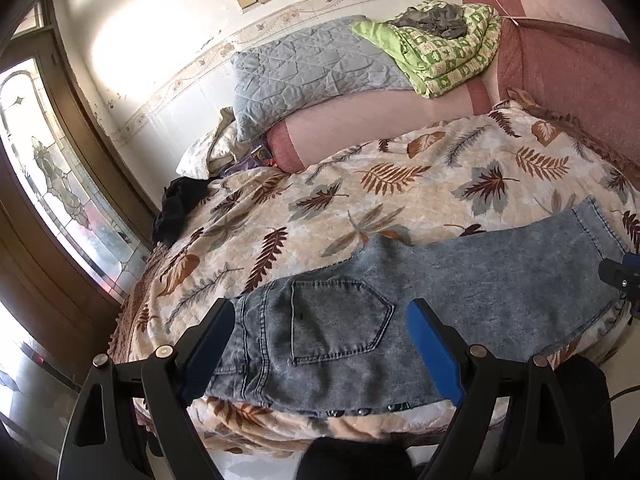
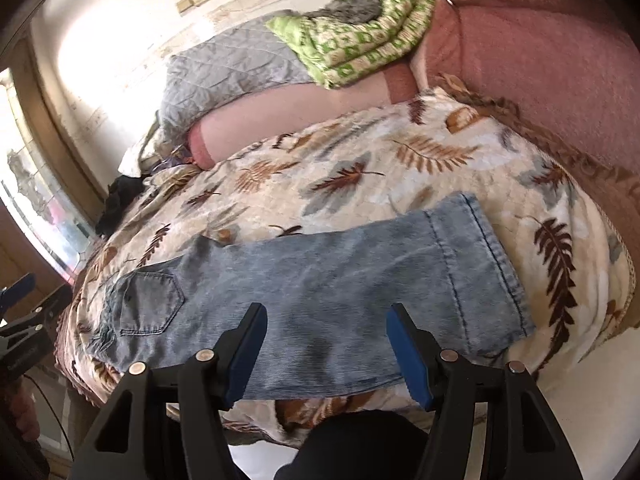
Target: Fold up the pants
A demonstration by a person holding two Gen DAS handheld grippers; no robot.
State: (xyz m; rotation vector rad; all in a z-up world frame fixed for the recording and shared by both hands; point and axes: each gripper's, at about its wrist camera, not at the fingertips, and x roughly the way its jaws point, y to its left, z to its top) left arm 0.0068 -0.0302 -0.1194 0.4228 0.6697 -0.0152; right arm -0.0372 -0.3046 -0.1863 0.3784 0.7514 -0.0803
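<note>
Blue washed-denim pants lie flat on the leaf-patterned blanket, folded lengthwise, with one back pocket facing up. The waist points left and the hem right. My left gripper hovers open over the waist and pocket end near the bed's front edge, its blue pads wide apart and empty. Further right, my right gripper is open over the pants at mid-leg, holding nothing. Each gripper shows at the edge of the other's view: the right gripper and the left gripper.
A grey quilted pillow, a folded green quilt and a pink bolster sit at the far side of the bed. A reddish padded headboard rises at right. A black garment lies at the left edge, beside a glass-panelled door.
</note>
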